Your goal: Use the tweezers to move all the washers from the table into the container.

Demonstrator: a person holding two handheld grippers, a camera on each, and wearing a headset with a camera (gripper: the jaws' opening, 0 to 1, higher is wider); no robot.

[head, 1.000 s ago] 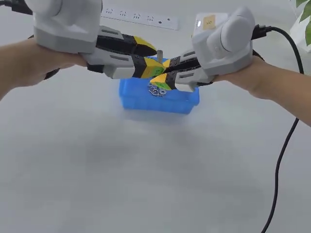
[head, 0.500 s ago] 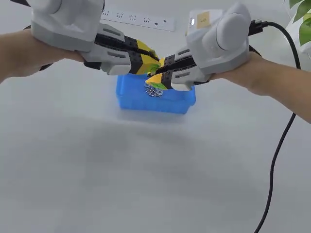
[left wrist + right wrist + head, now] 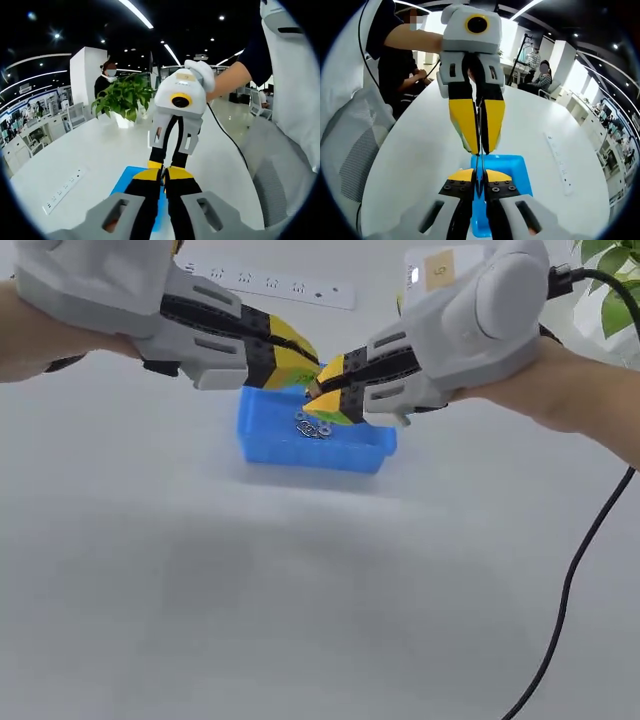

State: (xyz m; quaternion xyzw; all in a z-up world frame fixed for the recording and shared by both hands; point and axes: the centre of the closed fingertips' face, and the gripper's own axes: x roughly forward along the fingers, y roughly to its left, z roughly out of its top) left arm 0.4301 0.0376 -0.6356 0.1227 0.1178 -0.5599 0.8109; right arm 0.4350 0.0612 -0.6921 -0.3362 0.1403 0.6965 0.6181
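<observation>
Two grippers above one blue plastic container (image 3: 300, 448).
Both the left gripper (image 3: 300, 365) and right gripper (image 3: 322, 390) pinch one thin metal tweezers (image 3: 479, 150); silver washers (image 3: 313, 428) inside, too small to count.

No text can be read with certainty. A small yellow sticker (image 3: 437, 270) on top of the right gripper (image 3: 322, 405) bears a dark mark, too blurred to make out

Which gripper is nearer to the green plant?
Right. The right gripper extends in from the side of the plant; the left gripper extends in from the opposite side. Their tips meet above the blue container.
</observation>
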